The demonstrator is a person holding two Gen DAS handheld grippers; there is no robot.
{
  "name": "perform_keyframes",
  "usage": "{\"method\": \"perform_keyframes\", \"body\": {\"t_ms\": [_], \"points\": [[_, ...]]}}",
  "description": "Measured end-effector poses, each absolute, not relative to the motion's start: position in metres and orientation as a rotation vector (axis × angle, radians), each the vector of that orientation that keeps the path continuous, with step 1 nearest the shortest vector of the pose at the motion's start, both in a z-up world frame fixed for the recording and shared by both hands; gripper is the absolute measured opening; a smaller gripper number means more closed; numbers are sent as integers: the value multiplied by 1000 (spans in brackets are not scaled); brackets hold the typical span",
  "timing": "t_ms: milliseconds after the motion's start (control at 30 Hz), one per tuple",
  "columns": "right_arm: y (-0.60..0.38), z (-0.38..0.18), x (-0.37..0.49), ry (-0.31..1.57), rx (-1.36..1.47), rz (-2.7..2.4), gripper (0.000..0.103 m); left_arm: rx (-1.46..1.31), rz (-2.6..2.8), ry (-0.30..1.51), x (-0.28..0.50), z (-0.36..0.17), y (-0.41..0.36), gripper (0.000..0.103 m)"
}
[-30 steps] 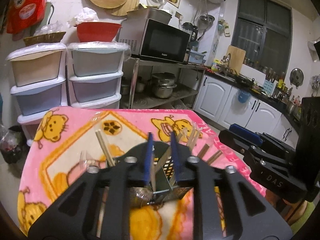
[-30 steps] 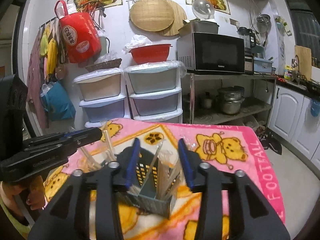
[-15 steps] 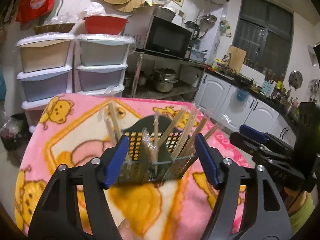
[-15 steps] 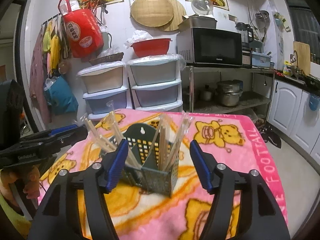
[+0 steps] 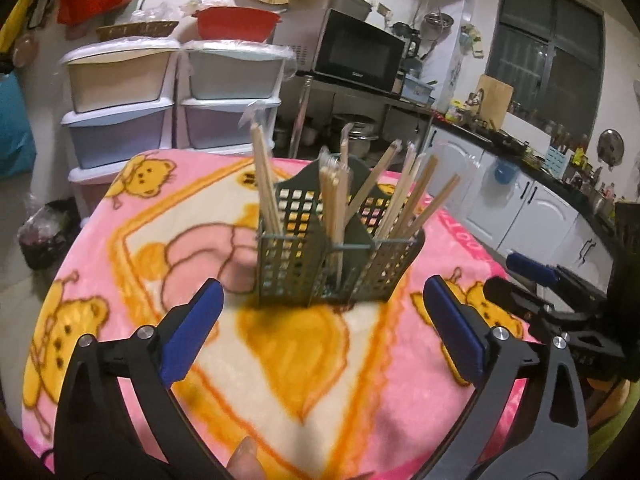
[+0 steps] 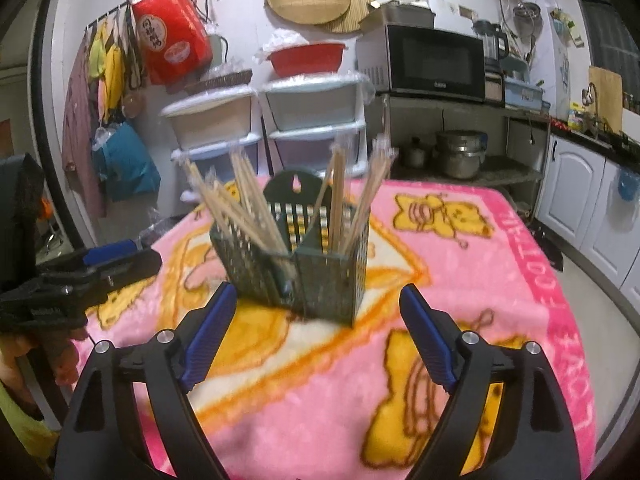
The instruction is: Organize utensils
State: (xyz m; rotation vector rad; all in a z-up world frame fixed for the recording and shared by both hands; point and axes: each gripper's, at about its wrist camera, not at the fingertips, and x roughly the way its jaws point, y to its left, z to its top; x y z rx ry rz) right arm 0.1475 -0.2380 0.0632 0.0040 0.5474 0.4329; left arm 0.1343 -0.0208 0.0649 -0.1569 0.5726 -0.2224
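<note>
Kitchen setting; pink fleece blanket with yellow bear cartoons (image 5: 132,216) covering the table. Left gripper (image 5: 320,332) hovering with blue-padded jaws spread wide, gripping nothing. Right gripper (image 6: 318,332) likewise gaping, empty. Just beyond both, dark green perforated plastic utensil caddy (image 5: 332,264) standing upright on the blanket, near its middle. Bundles of pale wooden chopsticks (image 5: 334,204) leaning outward in its compartments, some in clear wrappers. Behind, stacked pastel plastic drawers (image 6: 316,120) and black microwave (image 6: 436,62) sitting against the wall.
</note>
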Motion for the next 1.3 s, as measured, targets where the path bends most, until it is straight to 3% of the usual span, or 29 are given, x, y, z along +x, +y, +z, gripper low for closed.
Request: {"method": "perform_keyframes", "body": {"t_ms": [467, 867, 1300], "points": [[-252, 31, 109, 420, 36, 374, 96, -132, -147, 488, 97, 35, -20, 92], [-258, 20, 85, 253, 27, 340, 96, -102, -126, 381, 80, 19, -27, 92], [-260, 9, 81, 231, 32, 328, 96, -109, -135, 378, 80, 11, -28, 92]]}}
